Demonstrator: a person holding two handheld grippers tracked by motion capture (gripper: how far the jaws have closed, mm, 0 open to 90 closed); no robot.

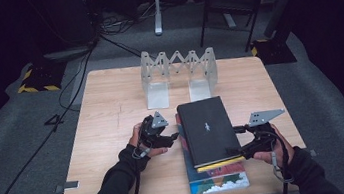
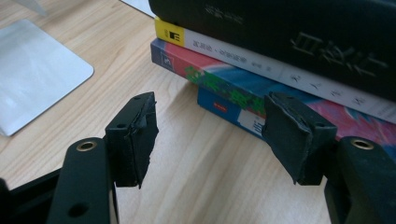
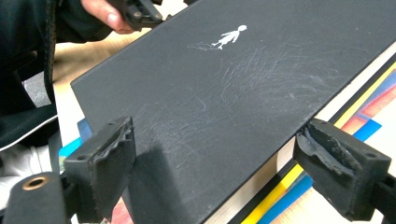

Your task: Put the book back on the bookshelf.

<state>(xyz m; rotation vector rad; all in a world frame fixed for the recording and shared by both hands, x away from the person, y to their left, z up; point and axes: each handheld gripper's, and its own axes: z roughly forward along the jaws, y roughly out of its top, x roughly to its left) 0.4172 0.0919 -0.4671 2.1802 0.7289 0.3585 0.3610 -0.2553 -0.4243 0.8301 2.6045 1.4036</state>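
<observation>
Two black padded jaws of the right claw (image 3: 215,175) rise from the bottom edge, one at lower left, one at lower right, standing wide apart; their rubber pads look worn and ragged. Between and beyond them lies a black book (image 3: 219,98), its scuffed cover bearing a small white walking figure near the top; the right jaw sits beside the book's page edge, and whether it touches is unclear. Under the black book show yellow, black and blue edges of other books (image 3: 285,191); pale wooden desk (image 3: 81,56) shows at upper left. At the top left, a dark-sleeved hand (image 3: 105,14) holds the other claw (image 3: 140,11) near the book's far corner.
</observation>
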